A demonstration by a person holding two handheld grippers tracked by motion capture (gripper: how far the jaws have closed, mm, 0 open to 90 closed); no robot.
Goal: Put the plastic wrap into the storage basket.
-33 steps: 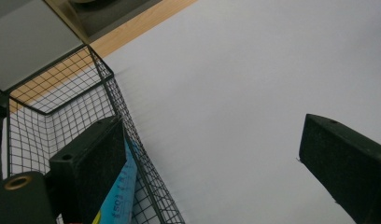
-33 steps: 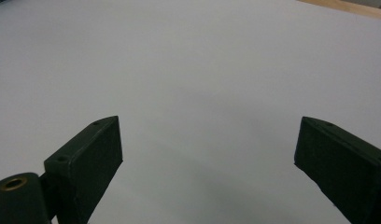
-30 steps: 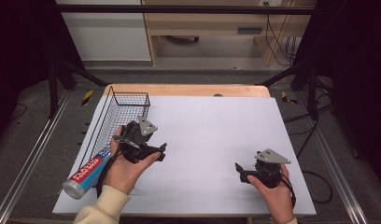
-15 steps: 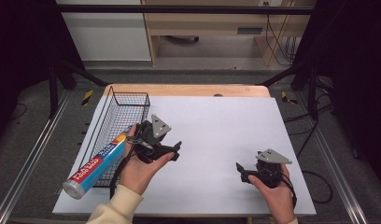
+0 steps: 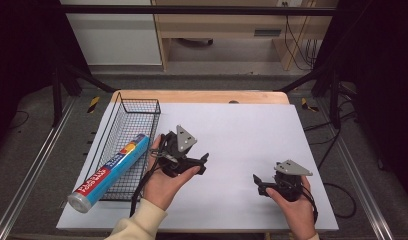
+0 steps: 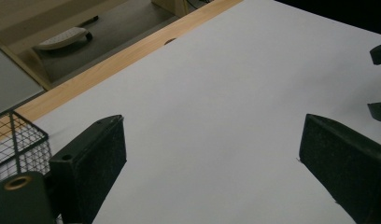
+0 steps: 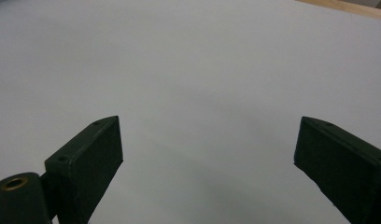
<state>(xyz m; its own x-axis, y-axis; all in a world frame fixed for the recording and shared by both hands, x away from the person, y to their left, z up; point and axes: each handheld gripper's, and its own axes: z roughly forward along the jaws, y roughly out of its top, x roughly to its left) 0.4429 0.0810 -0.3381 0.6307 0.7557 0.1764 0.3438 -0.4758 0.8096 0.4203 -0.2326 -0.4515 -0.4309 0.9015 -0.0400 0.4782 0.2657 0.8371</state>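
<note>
A blue and red tube [image 5: 109, 172] lies lengthwise in the black wire basket [image 5: 134, 107] at the table's left, and its silver end sticks out over the basket's near rim. My left gripper [image 5: 203, 164] is held above the white table [image 5: 242, 125] just right of the basket. It is open, its jaws wide apart with nothing between them [image 6: 212, 163]. My right gripper [image 5: 258, 185] hovers near the front right, also open and empty [image 7: 207, 158]. It points left towards the other gripper.
In the left gripper view a corner of the basket [image 6: 16, 140] shows at the left edge and the right gripper's jaw tips [image 6: 379, 53] at the right edge. A wooden strip [image 5: 202, 96] borders the table's far side. Metal rails [image 5: 32, 170] run along both sides.
My left gripper has moved right, away from the basket and the tube, towards the table's middle. The tube lies where it was. The right gripper has stayed put.
</note>
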